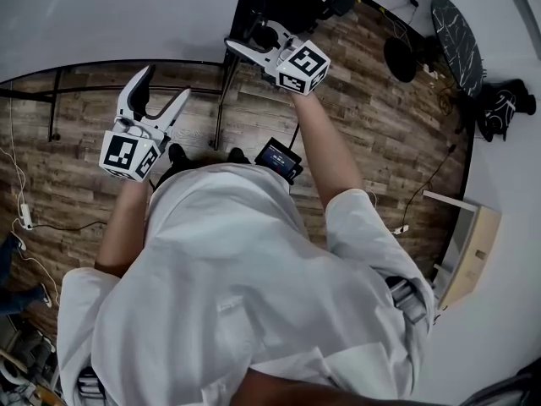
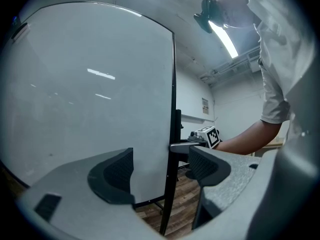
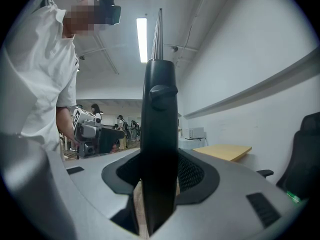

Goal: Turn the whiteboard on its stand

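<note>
The whiteboard (image 1: 101, 15) stands upright on its black stand (image 1: 221, 100), and I look down on it in the head view. In the left gripper view its pale face (image 2: 90, 94) fills the left half, bounded by a black side frame (image 2: 173, 84). My right gripper (image 1: 247, 41) is shut on the black upright (image 3: 160, 134) at that side edge, which fills the gap between its pads (image 3: 192, 174). My left gripper (image 1: 166, 85) is open in front of the board's face, touching nothing. Its jaws (image 2: 160, 169) stand wide either side of the board's edge in its own view.
The floor is wood planks (image 1: 372, 134). The stand's foot bars (image 1: 55, 100) run along the floor at left, with cables (image 1: 21, 214) near them. A black round tabletop (image 1: 456, 32), a black bag (image 1: 500, 104) and a pale wooden desk (image 1: 469, 244) sit to the right.
</note>
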